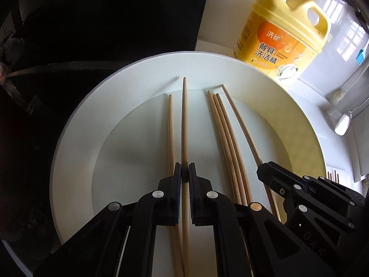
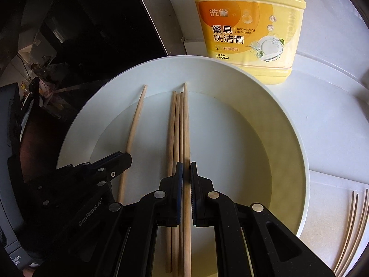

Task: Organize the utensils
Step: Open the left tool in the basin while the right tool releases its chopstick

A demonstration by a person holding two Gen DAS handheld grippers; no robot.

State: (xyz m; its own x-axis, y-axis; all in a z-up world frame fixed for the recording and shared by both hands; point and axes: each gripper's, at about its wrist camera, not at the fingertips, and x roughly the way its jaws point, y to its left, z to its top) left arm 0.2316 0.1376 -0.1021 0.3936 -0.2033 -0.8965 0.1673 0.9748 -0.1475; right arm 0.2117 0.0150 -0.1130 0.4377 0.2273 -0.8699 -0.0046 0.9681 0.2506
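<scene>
Both grippers clamped on one chopstick each: left gripper (image 1: 185, 173), right gripper (image 2: 186, 173), over the plate (image 1: 76, 124). Four chopsticks (image 2: 175, 138) already on plate; more chopsticks (image 2: 352, 226) off its edge, still unsorted.

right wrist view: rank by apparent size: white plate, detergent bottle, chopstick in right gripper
1. white plate, largest.
2. detergent bottle, top cropped by the frame, so its full size is unsure.
3. chopstick in the right gripper: long but thin; nearness to the camera inflates it.
</scene>
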